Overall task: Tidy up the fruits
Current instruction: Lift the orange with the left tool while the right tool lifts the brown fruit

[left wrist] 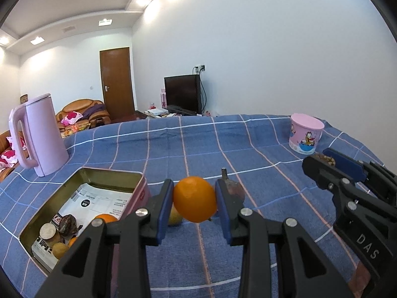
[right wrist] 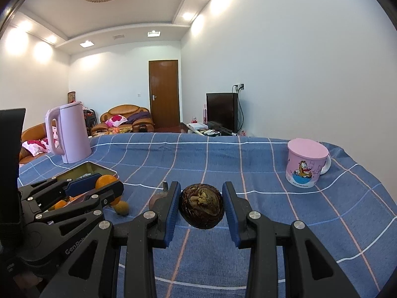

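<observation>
My left gripper [left wrist: 194, 204] is shut on an orange [left wrist: 194, 198] and holds it above the blue checked cloth, just right of an open pink tin [left wrist: 140, 175]. The tin holds another orange [left wrist: 105, 218], a dark brown fruit [left wrist: 68, 224] and other small fruits on paper. A yellow-green fruit [left wrist: 175, 217] and a dark fruit with a stem [left wrist: 234, 188] lie on the cloth behind the held orange. My right gripper [right wrist: 201, 207] is shut on a dark brown round fruit [right wrist: 201, 206]. It also shows in the left wrist view [left wrist: 327, 160], and the left gripper shows in the right wrist view [right wrist: 99, 186].
A pink kettle [left wrist: 39, 134] stands at the far left of the table. A pink cartoon mug with a lid [right wrist: 306, 164] stands at the far right. A small yellowish fruit [right wrist: 121, 207] lies by the tin. A sofa, a door and a TV are beyond the table.
</observation>
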`<state>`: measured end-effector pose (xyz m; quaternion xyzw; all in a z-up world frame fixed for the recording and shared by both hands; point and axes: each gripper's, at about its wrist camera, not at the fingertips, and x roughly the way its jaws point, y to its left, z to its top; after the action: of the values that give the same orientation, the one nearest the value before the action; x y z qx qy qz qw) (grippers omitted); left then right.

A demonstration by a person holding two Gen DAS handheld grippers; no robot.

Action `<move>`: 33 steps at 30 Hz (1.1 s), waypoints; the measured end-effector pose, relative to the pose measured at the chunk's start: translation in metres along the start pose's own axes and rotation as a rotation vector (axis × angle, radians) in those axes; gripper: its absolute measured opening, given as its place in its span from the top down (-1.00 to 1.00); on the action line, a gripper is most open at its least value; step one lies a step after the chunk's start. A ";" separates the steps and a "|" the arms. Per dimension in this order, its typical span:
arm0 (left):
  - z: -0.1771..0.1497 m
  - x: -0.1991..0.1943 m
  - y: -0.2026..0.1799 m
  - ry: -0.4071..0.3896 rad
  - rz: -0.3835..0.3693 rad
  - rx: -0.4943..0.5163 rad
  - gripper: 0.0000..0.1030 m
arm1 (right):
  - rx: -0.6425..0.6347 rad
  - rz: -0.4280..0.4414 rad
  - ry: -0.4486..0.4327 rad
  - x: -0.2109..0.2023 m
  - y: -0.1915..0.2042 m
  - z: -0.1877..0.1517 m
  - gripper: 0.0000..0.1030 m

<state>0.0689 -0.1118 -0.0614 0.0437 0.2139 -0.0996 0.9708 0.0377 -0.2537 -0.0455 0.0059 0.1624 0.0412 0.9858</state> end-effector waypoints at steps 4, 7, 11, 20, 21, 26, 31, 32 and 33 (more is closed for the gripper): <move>0.000 -0.003 -0.001 -0.017 0.006 0.007 0.30 | -0.005 0.001 -0.013 -0.002 0.001 0.000 0.29; -0.001 -0.005 -0.001 -0.030 0.012 0.012 0.30 | -0.006 0.000 -0.022 -0.003 0.001 0.000 0.28; -0.001 -0.009 -0.002 -0.047 0.020 0.014 0.30 | -0.005 0.000 -0.039 -0.007 0.001 0.000 0.28; -0.001 -0.015 0.000 -0.083 0.042 0.015 0.30 | -0.008 0.002 -0.050 -0.009 0.002 0.000 0.28; -0.001 -0.015 0.000 -0.083 0.042 0.014 0.30 | -0.008 0.002 -0.050 -0.009 0.002 0.000 0.28; -0.002 -0.015 0.002 -0.081 0.043 0.010 0.30 | -0.012 -0.002 -0.047 -0.007 0.003 0.001 0.29; -0.002 -0.014 0.007 -0.069 0.042 0.004 0.30 | -0.012 -0.007 -0.034 -0.005 0.005 0.001 0.29; -0.002 -0.014 0.008 -0.066 0.040 0.003 0.30 | -0.014 -0.008 -0.032 -0.005 0.006 0.001 0.29; -0.003 -0.014 0.009 -0.064 0.039 0.000 0.30 | -0.016 -0.008 -0.030 -0.004 0.008 0.001 0.29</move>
<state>0.0573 -0.1000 -0.0576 0.0448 0.1820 -0.0823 0.9788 0.0334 -0.2465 -0.0430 -0.0022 0.1475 0.0383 0.9883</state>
